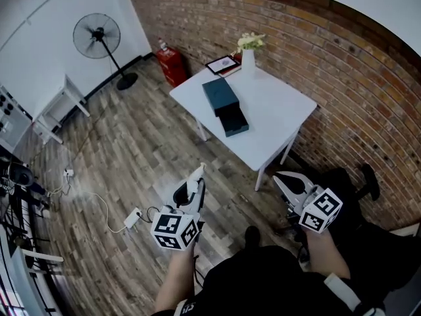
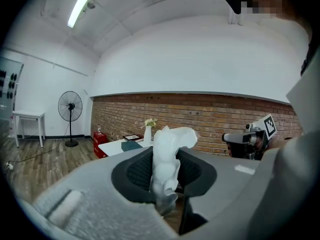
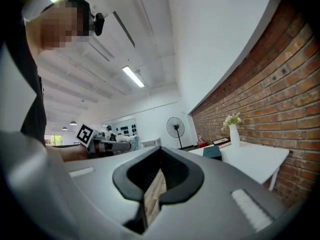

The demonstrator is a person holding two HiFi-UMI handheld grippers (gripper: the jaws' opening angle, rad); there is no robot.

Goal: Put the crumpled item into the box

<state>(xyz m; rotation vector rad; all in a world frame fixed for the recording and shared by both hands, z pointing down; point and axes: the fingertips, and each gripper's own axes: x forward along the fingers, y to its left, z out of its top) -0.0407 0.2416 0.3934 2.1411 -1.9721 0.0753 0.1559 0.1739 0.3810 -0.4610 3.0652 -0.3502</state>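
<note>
Head view gives us both tools held low over the wooden floor [image 1: 125, 150], well short of the white worktop [image 1: 279, 114]. Our left tongs [image 1: 195, 184] carry the crumpled item [image 1: 197, 174], though from up here it is only a small white sliver at their tip. Left gripper view is clearer: the left tongs [image 2: 165, 170] pinch the crumpled item [image 2: 168, 151], a white wad that stands upright between the dark pads. Its lower end is lost behind the grey body of the tool.

Right gripper view shows our right tongs [image 3: 152, 191] a narrow slit apart, with only floorboards showing through the gap. From the head camera, the right tongs [image 1: 284, 182] are partly covered by their marker cube [image 1: 321, 209].

We see the box [image 1: 220, 95], dark teal, lying on the worktop, with a second dark piece [image 1: 233, 120] against its near end. We cannot tell whether that piece is a lid or a tray. A vase [image 1: 248, 60] stands at the far corner. Our arms are cut off by the lower edge.
</note>
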